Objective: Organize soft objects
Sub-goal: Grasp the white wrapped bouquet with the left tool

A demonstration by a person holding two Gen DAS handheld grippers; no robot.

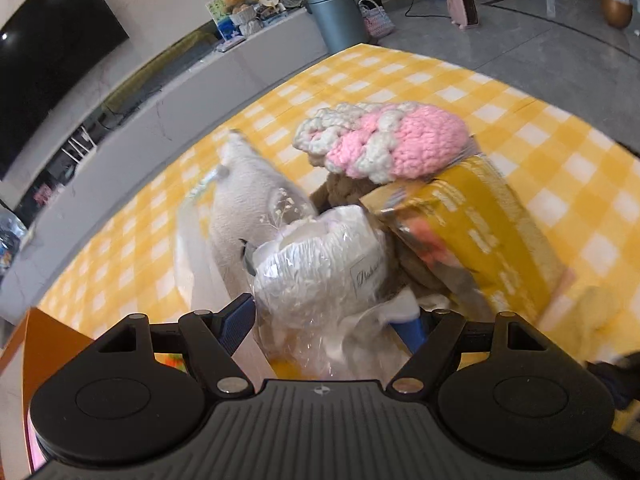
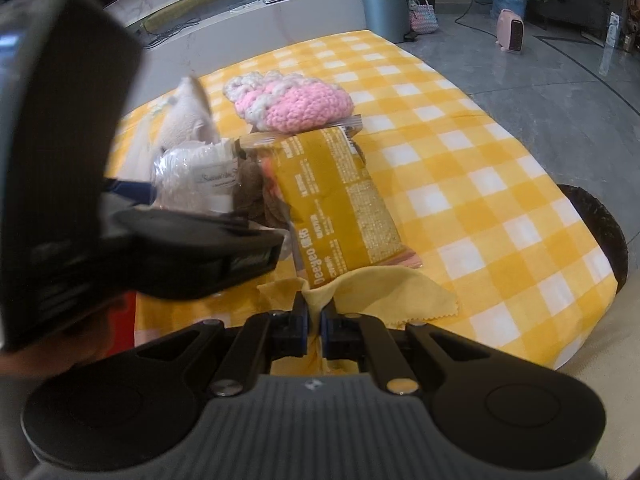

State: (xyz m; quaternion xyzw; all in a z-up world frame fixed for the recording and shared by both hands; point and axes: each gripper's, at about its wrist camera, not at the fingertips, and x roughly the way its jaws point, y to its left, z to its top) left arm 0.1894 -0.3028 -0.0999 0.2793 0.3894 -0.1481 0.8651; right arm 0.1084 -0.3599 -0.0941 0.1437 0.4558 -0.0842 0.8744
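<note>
right gripper [image 2: 314, 312]: jaws pressed together, pinching a fold of the pale yellow cloth [image 2: 360, 288] that lies on the near part of the table [image 2: 460, 152], which wears a yellow-and-white check cover. the near end of the mustard snack packet [image 2: 340, 196] rests on the cloth's far edge.

left gripper [image 1: 328, 316]: jaws spread wide on either side of the clear-wrapped white bundle [image 1: 320, 264]. blue pads look just beside the wrapper; no firm press visible, so i read it as not yet gripped.

pile on the table, all touching or overlapping: white plush toy [image 1: 248, 200] to the left, brown plush [image 1: 340, 192] mostly buried, pink-and-cream crochet piece [image 1: 380, 144] at the back on top, packet leaning across the right side.

judgement, step in hand: draw the cloth clear with the right while the left takes the bundle. to do well:
- lift the cloth slowly so the packet slides off rather than flips.
- close the left on the bundle's body, not just on loose film, which would slip or tear.
- watch the crochet piece; it sits on things about to move.

writing:
- packet: "deeyeo" plus chinese characters, too small to read.
- bundle label: cursive script, illegible.
</note>
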